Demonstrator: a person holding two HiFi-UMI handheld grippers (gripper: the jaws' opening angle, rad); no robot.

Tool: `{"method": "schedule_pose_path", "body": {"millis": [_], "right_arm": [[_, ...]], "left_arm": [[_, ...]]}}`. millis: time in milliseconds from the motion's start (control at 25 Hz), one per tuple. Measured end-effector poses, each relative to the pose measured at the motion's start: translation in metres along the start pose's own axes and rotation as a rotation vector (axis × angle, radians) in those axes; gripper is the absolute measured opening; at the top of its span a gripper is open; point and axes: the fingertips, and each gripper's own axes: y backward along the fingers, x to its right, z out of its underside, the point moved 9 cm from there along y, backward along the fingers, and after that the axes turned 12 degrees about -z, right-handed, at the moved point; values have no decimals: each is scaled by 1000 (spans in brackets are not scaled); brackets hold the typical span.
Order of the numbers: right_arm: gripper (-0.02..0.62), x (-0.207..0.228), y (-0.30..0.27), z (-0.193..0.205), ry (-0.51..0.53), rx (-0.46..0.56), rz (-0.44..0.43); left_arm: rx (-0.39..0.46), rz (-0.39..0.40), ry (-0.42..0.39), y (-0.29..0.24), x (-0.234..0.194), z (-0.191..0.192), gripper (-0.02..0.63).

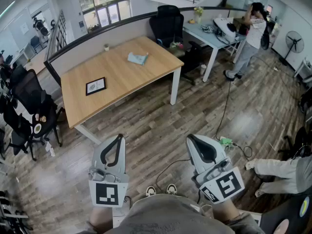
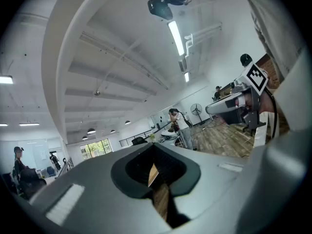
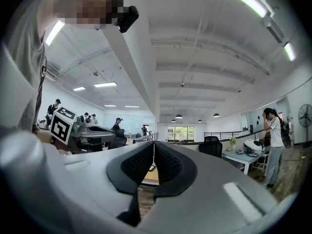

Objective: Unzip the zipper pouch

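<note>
A light blue pouch lies on the far side of a wooden table, well ahead of both grippers. My left gripper and right gripper are held low near my body, over the wood floor and short of the table. Both are shut with nothing between their jaws. In the left gripper view the dark pads meet, and the right gripper shows alongside. In the right gripper view the ribbed pads touch, with a strip of the table seen between them and the left gripper beside.
A black framed tablet and a small cup also lie on the table. Black office chairs stand to its left and another behind it. A person stands by a white desk. A cable crosses the floor.
</note>
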Motion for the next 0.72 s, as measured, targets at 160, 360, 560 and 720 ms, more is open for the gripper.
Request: {"method": "schedule_pose_path", "body": {"millis": [160, 360, 560, 720], "right_arm": [[15, 2, 6, 3, -3, 14, -5], [15, 5, 14, 4, 3, 6, -9], [15, 13, 24, 9, -8, 18, -26], [15, 19, 34, 13, 0, 11, -45]], "left_arm": [[0, 4, 8, 1, 8, 2, -1], [12, 10, 14, 1, 17, -2, 0], [1, 12, 22, 2, 31, -3, 0], [-15, 1, 31, 5, 47, -2, 0]]}}
